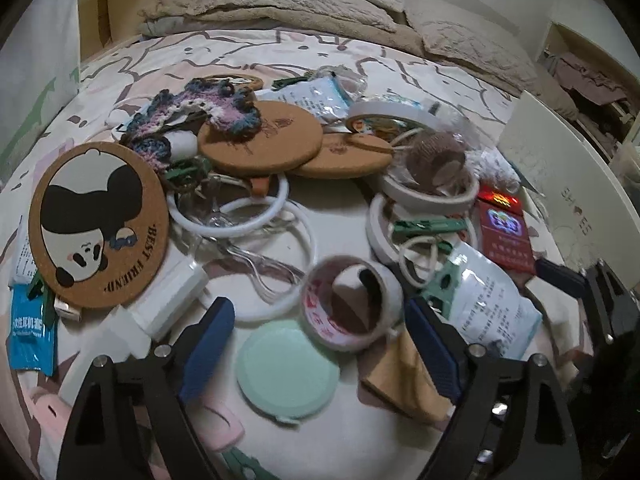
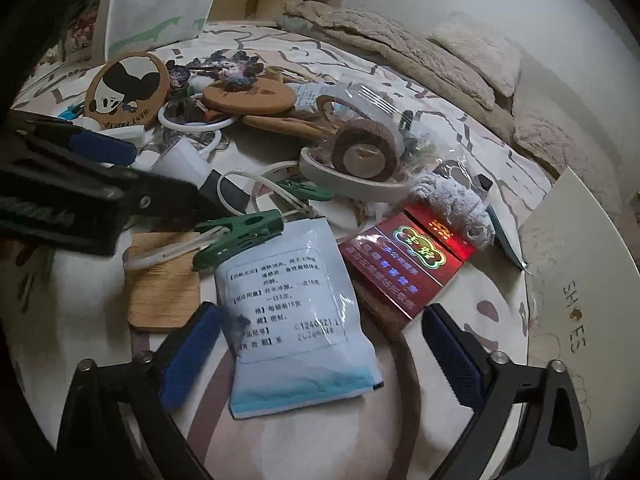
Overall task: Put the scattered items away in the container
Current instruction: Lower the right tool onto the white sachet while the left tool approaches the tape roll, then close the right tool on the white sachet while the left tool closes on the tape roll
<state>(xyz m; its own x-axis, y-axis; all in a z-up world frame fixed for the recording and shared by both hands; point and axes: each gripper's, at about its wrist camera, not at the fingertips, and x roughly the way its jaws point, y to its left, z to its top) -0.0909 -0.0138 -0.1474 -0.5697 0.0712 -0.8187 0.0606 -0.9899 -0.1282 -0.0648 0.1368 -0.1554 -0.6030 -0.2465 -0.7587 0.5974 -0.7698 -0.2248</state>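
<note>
Scattered items lie on a patterned bed. In the left wrist view my left gripper (image 1: 316, 332) is open, its blue pads either side of a tape roll (image 1: 352, 302) and a mint round disc (image 1: 288, 370). A panda coaster (image 1: 98, 222), cork coasters (image 1: 260, 136) and white rings (image 1: 276, 256) lie beyond. In the right wrist view my right gripper (image 2: 320, 344) is open around a pale blue sachet (image 2: 296, 312), beside a red box (image 2: 404, 268). The white shoe box (image 2: 576, 280) stands at the right. The left gripper (image 2: 100, 176) shows at the left.
Green clothes pegs (image 2: 240, 236), a wooden tile (image 2: 164, 284), a crochet piece (image 1: 192, 116), tape rolls (image 2: 360, 160) and a grey fuzzy item (image 2: 456, 204) lie in the pile. Beige blankets and pillows (image 1: 320, 4) lie at the far end. A wooden shelf (image 1: 120, 4) stands behind.
</note>
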